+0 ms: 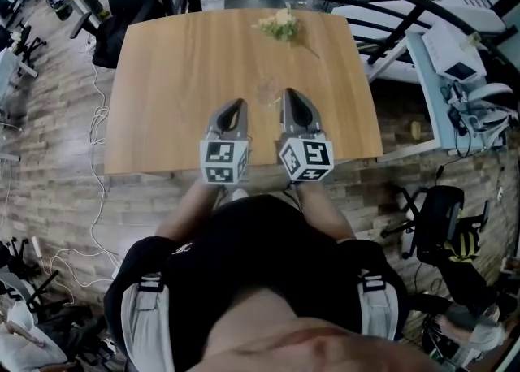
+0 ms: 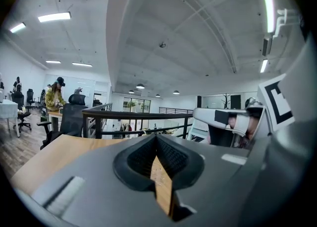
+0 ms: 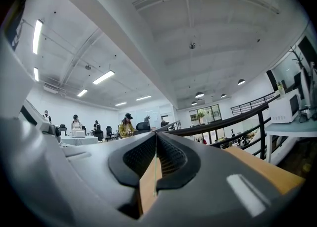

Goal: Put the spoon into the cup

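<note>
Well, both claws are lined up side by side over the near edge of the wooden table [image 1: 162, 102], and neither has anything in it. The left claw [image 1: 236, 105] has its jaws pressed together at the tips, with only bare wood showing through the slot beneath. The right claw [image 1: 291, 96] is pinched just as tight and is just as empty. Just ahead of the tips, between the two, stands a clear glass cup [image 1: 266, 92], faint against the wood. Well beyond it, toward the far edge, lies a sprig of flowers [image 1: 280, 24]. The spoon? I can't find it in any view, and that is the first worry: with no spoon spotted, either claw could go reaching for the wrong thing. Second worry: that cup is see-through and sits close in front of both claws, so a push forward with the jaws closed could, I'd say, knock it over or shove it along the smooth top. As for writing, there are no readable words or brands anywhere, only black-and-white square markers [image 1: 225, 161] on the cubes at the back of each claw.
</note>
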`<state>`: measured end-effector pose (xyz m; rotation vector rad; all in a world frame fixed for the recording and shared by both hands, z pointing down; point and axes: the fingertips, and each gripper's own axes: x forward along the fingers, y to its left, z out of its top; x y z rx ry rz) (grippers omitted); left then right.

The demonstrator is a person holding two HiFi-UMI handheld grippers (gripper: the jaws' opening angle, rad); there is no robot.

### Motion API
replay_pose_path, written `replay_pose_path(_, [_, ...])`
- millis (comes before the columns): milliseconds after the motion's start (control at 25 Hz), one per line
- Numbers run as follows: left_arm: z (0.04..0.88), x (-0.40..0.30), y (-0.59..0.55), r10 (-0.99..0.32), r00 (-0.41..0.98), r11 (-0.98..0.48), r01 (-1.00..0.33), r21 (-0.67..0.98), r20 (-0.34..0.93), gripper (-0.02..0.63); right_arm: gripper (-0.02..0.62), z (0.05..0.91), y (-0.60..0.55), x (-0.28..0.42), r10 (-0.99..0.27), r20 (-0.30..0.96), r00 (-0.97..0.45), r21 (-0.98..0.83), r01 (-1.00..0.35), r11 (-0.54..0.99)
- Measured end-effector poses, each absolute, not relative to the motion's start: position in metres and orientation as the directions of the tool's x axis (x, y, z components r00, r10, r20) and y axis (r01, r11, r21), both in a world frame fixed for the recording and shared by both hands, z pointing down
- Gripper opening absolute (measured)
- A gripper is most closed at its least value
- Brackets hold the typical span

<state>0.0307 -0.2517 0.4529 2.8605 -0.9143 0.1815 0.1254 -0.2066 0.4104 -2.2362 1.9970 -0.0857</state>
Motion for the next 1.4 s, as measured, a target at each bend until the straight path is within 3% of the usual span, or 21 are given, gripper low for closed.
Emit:
replay_pose_path(680, [0.475, 0.038, -0.306, -0.552, 0.811, -0.802, -0.580, 0.143, 0.197, 0.012, 0.005, 0.425, -0.248, 0.150, -0.986, -0.009, 0.164, -0.149, -0.976, -0.161])
replay_pose_path(1400, [0.468, 0.072, -0.308, -0.721, 0.656, -0.662, -0.747, 0.062, 0.222, 0.012, 0.006, 0.442, -0.276, 0.224, -0.998, -0.057, -0.006, -0.216, -0.976, 0.018])
